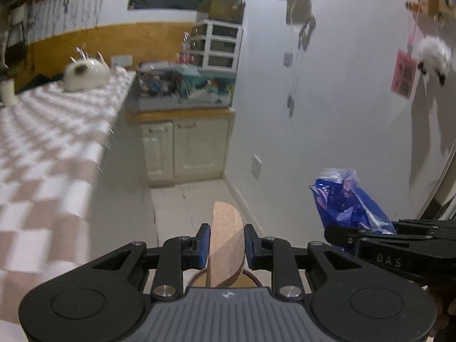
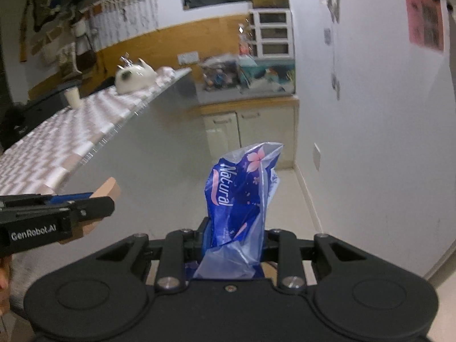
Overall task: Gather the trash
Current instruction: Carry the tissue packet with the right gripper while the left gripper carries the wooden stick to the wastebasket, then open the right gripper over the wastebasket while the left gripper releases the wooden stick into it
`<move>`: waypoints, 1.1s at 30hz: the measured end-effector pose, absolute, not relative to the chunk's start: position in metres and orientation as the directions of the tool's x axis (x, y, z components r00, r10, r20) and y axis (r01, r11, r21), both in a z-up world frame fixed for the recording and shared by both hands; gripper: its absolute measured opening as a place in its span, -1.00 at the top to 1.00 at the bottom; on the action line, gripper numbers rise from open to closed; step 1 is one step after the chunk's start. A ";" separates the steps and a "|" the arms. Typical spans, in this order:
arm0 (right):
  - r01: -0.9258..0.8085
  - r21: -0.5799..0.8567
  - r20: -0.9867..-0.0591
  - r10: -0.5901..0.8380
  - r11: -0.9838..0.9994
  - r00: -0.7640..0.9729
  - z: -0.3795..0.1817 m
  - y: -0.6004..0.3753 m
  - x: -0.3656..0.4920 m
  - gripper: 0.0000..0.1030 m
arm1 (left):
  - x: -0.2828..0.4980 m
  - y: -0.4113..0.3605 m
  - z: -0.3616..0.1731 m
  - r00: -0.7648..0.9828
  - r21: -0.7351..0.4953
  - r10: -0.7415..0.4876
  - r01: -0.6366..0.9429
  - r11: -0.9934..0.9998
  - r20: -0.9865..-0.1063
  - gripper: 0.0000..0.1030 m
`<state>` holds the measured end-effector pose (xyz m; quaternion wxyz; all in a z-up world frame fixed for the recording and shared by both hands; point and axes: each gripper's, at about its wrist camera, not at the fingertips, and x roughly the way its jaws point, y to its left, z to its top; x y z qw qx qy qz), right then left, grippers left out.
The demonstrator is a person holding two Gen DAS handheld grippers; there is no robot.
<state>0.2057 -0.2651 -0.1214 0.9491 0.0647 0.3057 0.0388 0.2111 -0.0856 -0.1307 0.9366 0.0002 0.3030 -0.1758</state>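
Left wrist view: the left gripper [image 1: 227, 246] is pinching a cork piece [image 1: 226, 243] on edge between its blue pads [image 1: 204, 245], the cork's curved top poking toward twelve o'clock. Out at three o'clock the right gripper [image 1: 370, 238] comes in sideways with a blue plastic wrapper [image 1: 347, 202] sticking up from it. Checkered table [image 1: 48, 154] runs off at nine, and no bin is in sight.

Right wrist view: the right gripper [image 2: 235, 240] is clamped on the wrapper [image 2: 240, 196], "Natural" printed up its side, loose end flopping toward one o'clock. Left gripper [image 2: 97, 205] sits at nine with the cork [image 2: 108, 189].

My read: both loads are up in the air, clear of the table. Keep both squeezes firm; that thin film could slip, so carry level, and release only over a bin.
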 end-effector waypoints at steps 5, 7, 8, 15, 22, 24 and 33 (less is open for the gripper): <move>0.018 0.184 -0.634 0.105 0.983 0.766 -0.166 -0.271 0.224 0.45 | 0.235 -0.100 -0.180 0.694 -0.138 -0.346 0.339 0.931 -0.631 0.49; 0.044 0.208 -0.654 0.105 0.977 0.749 -0.189 -0.272 0.231 0.44 | 0.246 -0.104 -0.201 0.670 -0.147 -0.353 0.345 0.927 -0.653 0.49; 0.067 0.225 -0.665 0.103 0.972 0.740 -0.203 -0.274 0.236 0.44 | 0.251 -0.107 -0.212 0.661 -0.145 -0.349 0.344 0.928 -0.664 0.49; 0.185 0.275 -0.737 0.084 0.943 0.671 -0.293 -0.273 0.263 0.45 | 0.288 -0.111 -0.283 0.609 -0.174 -0.331 0.304 0.937 -0.721 0.49; 0.255 0.306 -0.792 0.097 0.917 0.602 -0.373 -0.269 0.292 0.45 | 0.328 -0.111 -0.353 0.551 -0.186 -0.284 0.228 0.956 -0.785 0.49; 0.267 0.308 -0.807 0.103 0.913 0.581 -0.395 -0.269 0.304 0.45 | 0.338 -0.114 -0.370 0.537 -0.192 -0.272 0.201 0.961 -0.798 0.49; 0.280 0.369 -0.857 0.207 0.886 0.472 -0.462 -0.290 0.372 0.46 | 0.373 -0.112 -0.435 0.496 -0.209 -0.247 0.131 0.969 -0.833 0.49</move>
